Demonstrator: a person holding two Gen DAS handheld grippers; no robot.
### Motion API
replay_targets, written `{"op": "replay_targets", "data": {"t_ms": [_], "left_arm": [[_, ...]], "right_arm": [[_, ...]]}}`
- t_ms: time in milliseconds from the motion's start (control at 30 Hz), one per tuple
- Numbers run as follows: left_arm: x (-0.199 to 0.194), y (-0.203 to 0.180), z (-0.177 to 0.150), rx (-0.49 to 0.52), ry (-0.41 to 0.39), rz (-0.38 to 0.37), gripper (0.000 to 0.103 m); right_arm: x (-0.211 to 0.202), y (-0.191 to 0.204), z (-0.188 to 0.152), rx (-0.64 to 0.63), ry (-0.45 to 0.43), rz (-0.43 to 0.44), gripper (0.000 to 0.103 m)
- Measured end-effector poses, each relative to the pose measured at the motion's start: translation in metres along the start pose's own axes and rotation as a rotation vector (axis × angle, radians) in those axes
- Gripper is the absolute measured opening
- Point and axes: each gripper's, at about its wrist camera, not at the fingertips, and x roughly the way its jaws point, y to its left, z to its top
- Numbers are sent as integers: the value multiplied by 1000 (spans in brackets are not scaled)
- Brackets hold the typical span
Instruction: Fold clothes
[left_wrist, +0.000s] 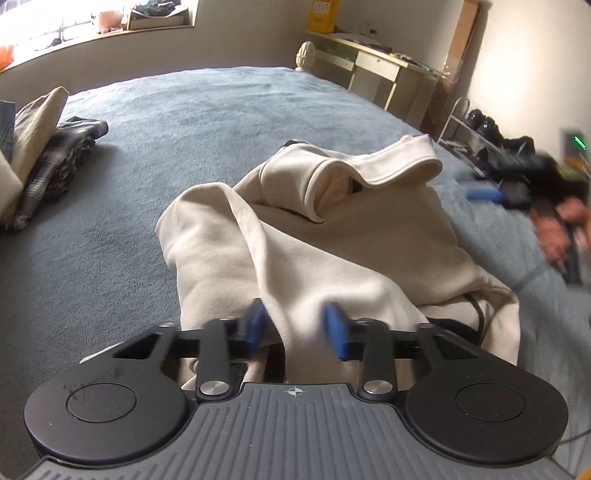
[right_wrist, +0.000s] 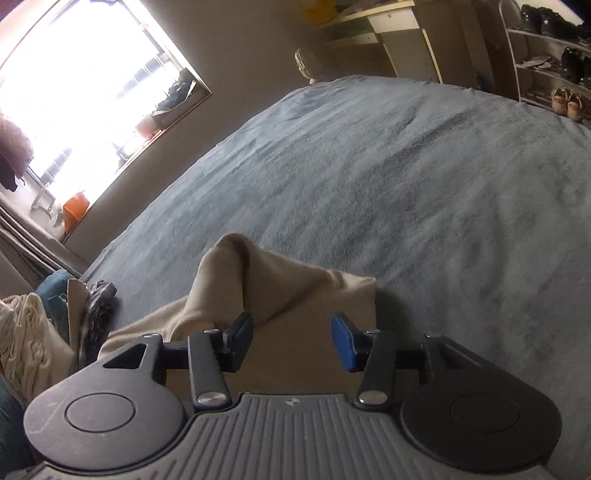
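Note:
A cream sweatshirt (left_wrist: 332, 229) lies crumpled on the blue-grey bed cover (left_wrist: 177, 118), its hem or neck band curled up at the far side. My left gripper (left_wrist: 295, 328) is at its near edge, and a raised fold of the cloth fills the gap between the blue pads (left_wrist: 334, 332), which press on it. In the right wrist view the same cream cloth (right_wrist: 280, 288) peaks just beyond my right gripper (right_wrist: 291, 339). Its jaws stand apart over a flat part of the cloth, and neither pad touches it. A blurred gripper (left_wrist: 513, 195) and hand show at the right edge of the left wrist view.
A pile of folded and loose clothes (left_wrist: 44, 158) sits at the bed's left side, also seen as the clothes pile (right_wrist: 37, 332). Bare bed cover (right_wrist: 406, 184) spreads beyond the sweatshirt. A desk (left_wrist: 380, 66) and a shoe rack (right_wrist: 546, 55) stand past the bed.

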Motion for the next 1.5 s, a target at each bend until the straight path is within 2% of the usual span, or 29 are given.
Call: {"op": "replay_targets", "data": {"t_ms": [33,100,200,300,467,600,767,900,1000,1033,1100,1167,1267,1367,1500], "left_arm": [[-1,0,0,-5,-4,-5,14],[-1,0,-1,-22,-10,-10,10],[-7,4,2,-68,-35,-35,7],[-20,14,6,-157,-70,-97,6],[-43,37,11,-308,-107,-156,6],[-65,61,21,-351,-149,-89,6],[-82,114,41,-415,-182,67,6],[-76,172,47,-587,-199,128,6],[-63,208,37,-714,-215,193,8],[-56,221,32,-768,-194,193,10],[-43,240,18,-880,-154,179,20],[-36,255,2,-990,-124,152,44],[-37,268,-21,-1101,-126,91,61],[-43,278,-38,-1169,-126,58,72],[-57,284,-53,-1207,-142,28,72]], "right_arm": [[-14,1,-15,13,-19,28,52],[-33,6,-47,45,-26,118,53],[-42,24,-93,79,43,296,54],[-28,47,-125,94,137,395,54],[-1,81,-144,121,224,488,54],[2,104,-145,113,231,534,54],[-13,106,-150,113,226,528,54],[-21,97,-154,122,215,514,54],[-21,96,-157,108,215,483,54],[-21,96,-158,98,215,470,54],[-21,97,-159,80,216,444,54],[-22,102,-161,10,214,403,54],[-25,121,-158,-128,193,350,54],[-21,149,-152,-263,161,329,54],[-4,197,-146,-478,103,306,54]]}}
